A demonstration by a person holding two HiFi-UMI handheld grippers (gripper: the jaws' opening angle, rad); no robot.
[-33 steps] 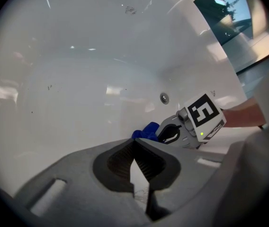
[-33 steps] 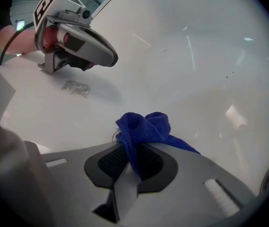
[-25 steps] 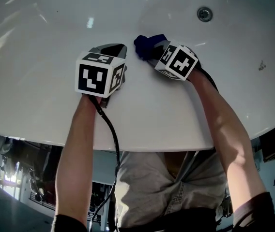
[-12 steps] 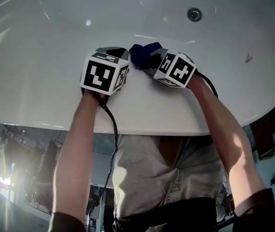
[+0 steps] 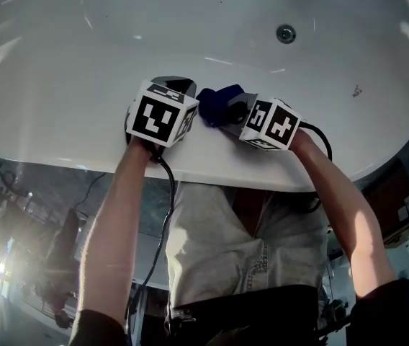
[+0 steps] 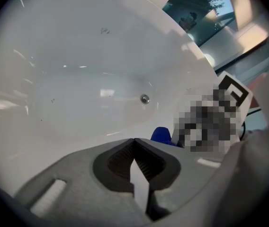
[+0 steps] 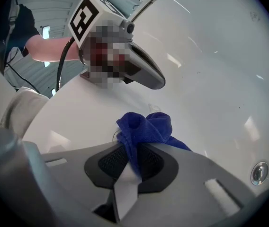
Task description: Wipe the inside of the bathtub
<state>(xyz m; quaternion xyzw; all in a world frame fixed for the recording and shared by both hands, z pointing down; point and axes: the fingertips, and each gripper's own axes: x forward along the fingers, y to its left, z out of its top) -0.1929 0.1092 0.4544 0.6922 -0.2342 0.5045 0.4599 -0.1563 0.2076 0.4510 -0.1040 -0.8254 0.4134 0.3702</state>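
White bathtub (image 5: 60, 56), right tool (image 7: 130, 149) clamped on a bunched blue cloth (image 7: 145, 126) at the near inner wall, left tool (image 6: 134, 144) just beside it, jaws together and empty, drain (image 5: 285, 33) beyond

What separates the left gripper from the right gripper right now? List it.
The left gripper has its jaws closed on nothing; the right gripper clamps a blue cloth. The left gripper points toward the drain; the right gripper angles toward the left one. Both are at the near side of the bathtub.
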